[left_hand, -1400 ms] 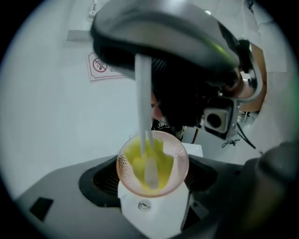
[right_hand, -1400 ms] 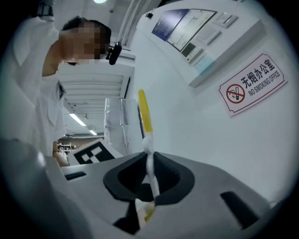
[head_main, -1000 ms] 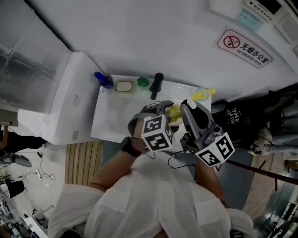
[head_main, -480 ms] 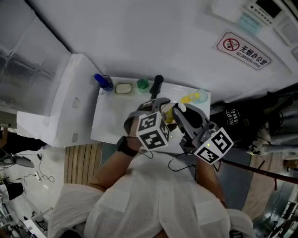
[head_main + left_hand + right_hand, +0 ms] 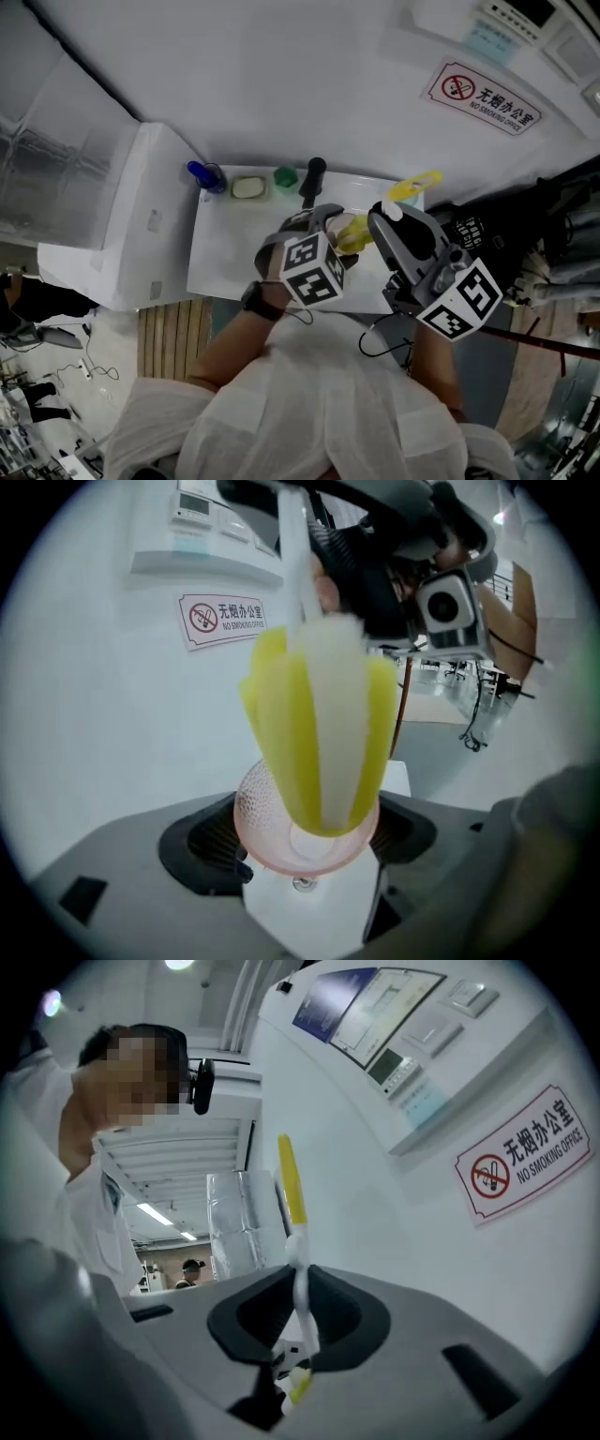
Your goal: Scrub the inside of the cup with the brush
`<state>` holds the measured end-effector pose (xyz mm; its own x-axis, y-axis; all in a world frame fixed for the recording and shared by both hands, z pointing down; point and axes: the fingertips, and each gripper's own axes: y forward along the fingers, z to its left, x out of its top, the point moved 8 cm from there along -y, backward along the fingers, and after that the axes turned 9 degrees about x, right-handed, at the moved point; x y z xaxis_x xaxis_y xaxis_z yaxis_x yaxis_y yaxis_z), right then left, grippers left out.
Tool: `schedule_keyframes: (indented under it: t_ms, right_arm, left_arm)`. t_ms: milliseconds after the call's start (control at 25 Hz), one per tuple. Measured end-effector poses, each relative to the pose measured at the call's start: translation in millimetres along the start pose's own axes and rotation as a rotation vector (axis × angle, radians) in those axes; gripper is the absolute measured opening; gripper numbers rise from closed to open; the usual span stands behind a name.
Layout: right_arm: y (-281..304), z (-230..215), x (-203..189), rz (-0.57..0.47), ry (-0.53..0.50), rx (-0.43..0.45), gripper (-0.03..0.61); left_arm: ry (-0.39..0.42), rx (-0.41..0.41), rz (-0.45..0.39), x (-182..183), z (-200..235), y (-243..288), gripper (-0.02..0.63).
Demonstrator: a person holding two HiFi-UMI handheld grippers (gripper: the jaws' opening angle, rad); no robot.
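Observation:
My left gripper is shut on a clear pink cup, whose mouth faces the camera in the left gripper view. A yellow and white sponge brush head is pushed into the cup. In the right gripper view my right gripper is shut on the brush's thin white and yellow handle. In the head view both grippers meet over the table's right half. There the left gripper holds the cup, the right gripper is beside it, and the yellow handle end sticks out to the upper right.
On the white table, along its far edge, stand a blue object, a pale soap-like piece in a dish, a green object and a black bottle. A white cabinet adjoins the table's left side. A no-smoking sign hangs on the wall.
The brush handle swung left, then back to the right, with the head staying at the cup. My right gripper has shifted right and nearer to me. The left gripper moved little.

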<state>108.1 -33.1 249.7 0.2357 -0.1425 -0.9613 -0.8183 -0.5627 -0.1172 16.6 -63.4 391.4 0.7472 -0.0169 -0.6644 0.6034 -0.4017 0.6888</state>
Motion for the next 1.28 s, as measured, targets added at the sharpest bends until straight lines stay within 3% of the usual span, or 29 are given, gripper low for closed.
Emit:
schedule_keyframes:
  t_ms: [160, 400, 680, 840, 1080, 1280]
  right_arm:
    - [-1.5, 4.6, -0.6, 0.034, -0.014, 0.017, 0.041]
    - [-2.5, -6.3, -45.6, 0.154, -0.051, -0.033, 0.041]
    - [-17.0, -23.0, -70.9, 0.120, -0.037, -0.113, 0.041]
    - [-40.0, -32.0, -49.5, 0.018, -0.040, -0.187, 0.041]
    - [-96.3, -33.9, 15.0, -0.169, -0.116, -0.308, 0.041]
    - [-140.5, -39.8, 29.8, -0.214, -0.144, -0.403, 0.041]
  left_arm:
    - [0.015, 0.008, 0.007, 3.7, 2.0, 1.6, 0.383]
    - [-0.013, -0.020, -0.026, 13.7, -3.6, 4.1, 0.383]
    - [-0.009, -0.041, -0.027, 19.3, -16.1, 26.1, 0.383]
    - [-0.035, -0.055, -0.043, 21.3, -16.4, 49.1, 0.383]
    - [-0.018, -0.041, -0.006, 19.8, -7.3, 92.7, 0.383]
    - [-0.018, -0.031, 0.006, 17.6, 5.1, 126.9, 0.383]
